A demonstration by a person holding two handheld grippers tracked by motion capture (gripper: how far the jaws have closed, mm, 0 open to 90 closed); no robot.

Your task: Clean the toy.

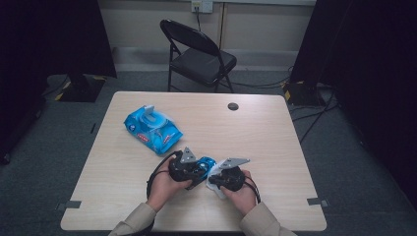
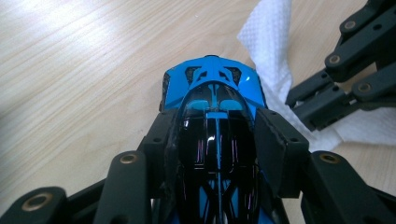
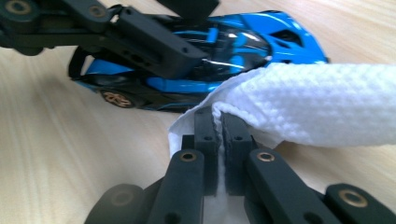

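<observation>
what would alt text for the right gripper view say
The right gripper pinches a white wet wipe between shut jaws, its fold against a blue toy car. The left gripper clamps the car on the wooden table.

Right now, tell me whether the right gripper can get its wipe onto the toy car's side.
Probably yes. The right gripper is shut on the white wipe, which already hangs right beside the blue toy car. The left gripper clamps the car across its cabin, so its near jaw covers part of that side.
</observation>
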